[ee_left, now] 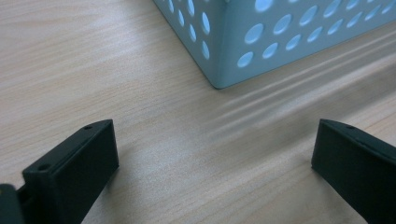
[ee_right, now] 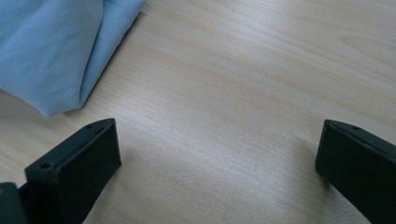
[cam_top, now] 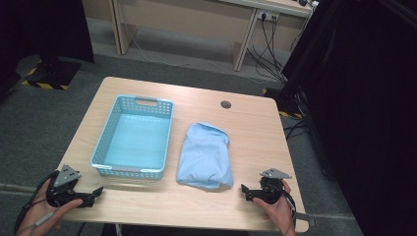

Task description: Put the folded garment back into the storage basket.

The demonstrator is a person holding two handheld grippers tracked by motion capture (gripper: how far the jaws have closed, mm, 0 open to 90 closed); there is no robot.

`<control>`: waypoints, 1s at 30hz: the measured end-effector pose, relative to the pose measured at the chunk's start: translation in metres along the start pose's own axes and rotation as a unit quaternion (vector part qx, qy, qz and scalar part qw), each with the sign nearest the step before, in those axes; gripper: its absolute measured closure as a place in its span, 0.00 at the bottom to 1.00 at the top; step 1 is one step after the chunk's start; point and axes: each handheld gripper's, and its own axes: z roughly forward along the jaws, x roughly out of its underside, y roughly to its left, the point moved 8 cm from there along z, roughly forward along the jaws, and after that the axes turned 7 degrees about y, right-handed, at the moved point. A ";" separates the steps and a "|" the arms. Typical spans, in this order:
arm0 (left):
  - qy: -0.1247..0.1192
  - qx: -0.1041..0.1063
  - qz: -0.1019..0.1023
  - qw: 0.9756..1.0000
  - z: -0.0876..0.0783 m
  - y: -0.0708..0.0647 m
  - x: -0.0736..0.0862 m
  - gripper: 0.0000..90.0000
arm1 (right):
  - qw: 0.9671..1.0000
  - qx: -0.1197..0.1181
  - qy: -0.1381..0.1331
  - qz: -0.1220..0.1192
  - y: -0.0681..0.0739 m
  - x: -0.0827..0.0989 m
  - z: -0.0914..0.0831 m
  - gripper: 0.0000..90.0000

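Both tools (cam_top: 98, 191) (cam_top: 244, 190) open, empty; cloth (cam_top: 205, 155) beside basket (cam_top: 134, 138).

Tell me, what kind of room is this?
Probably an office or lab set up for recording. A wooden table stands on grey carpet, a desk with a wall socket and trailing cables behind, black curtains beside it.

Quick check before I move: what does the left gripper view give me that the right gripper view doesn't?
Left gripper view: the near corner of the light blue perforated basket, just ahead of the open left gripper.
Right gripper view: a folded edge of the light blue cloth, ahead and to the left of the open right gripper.
Both: two black jaws set wide apart with nothing between them, over bare wooden table.
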 end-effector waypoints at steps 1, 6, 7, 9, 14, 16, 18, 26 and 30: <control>-0.002 -0.002 -0.003 1.000 0.000 0.000 0.000 0.00 | 1.000 0.000 0.000 0.000 0.000 0.000 0.000 0.01; -0.004 -0.007 -0.008 1.000 0.000 0.000 0.000 0.00 | 1.000 0.000 0.000 -0.001 0.000 0.000 0.000 0.01; -0.005 -0.008 -0.009 1.000 0.000 0.000 0.000 0.00 | 1.000 0.000 0.000 -0.001 0.000 0.000 0.000 0.01; -0.004 -0.009 -0.010 1.000 0.000 0.001 0.000 0.00 | 1.000 0.000 0.000 0.000 0.000 0.000 0.000 0.01; -0.003 -0.015 -0.015 1.000 0.000 0.001 0.000 0.00 | 1.000 0.000 0.000 0.000 0.000 0.000 0.000 0.01; -0.003 -0.017 -0.017 1.000 0.000 0.001 0.000 0.00 | 1.000 0.000 0.000 -0.001 0.000 0.000 0.000 0.01; -0.004 -0.019 -0.019 1.000 0.000 0.001 0.000 0.00 | 1.000 0.000 0.000 -0.001 0.000 0.000 0.000 0.01; -0.006 -0.020 -0.023 1.000 0.001 0.001 -0.001 0.00 | 1.000 -0.012 -0.004 -0.001 0.005 -0.001 0.000 0.01; -0.006 -0.020 -0.023 1.000 0.001 0.001 -0.001 0.00 | 0.999 -0.040 -0.021 0.014 0.007 -0.006 -0.004 0.04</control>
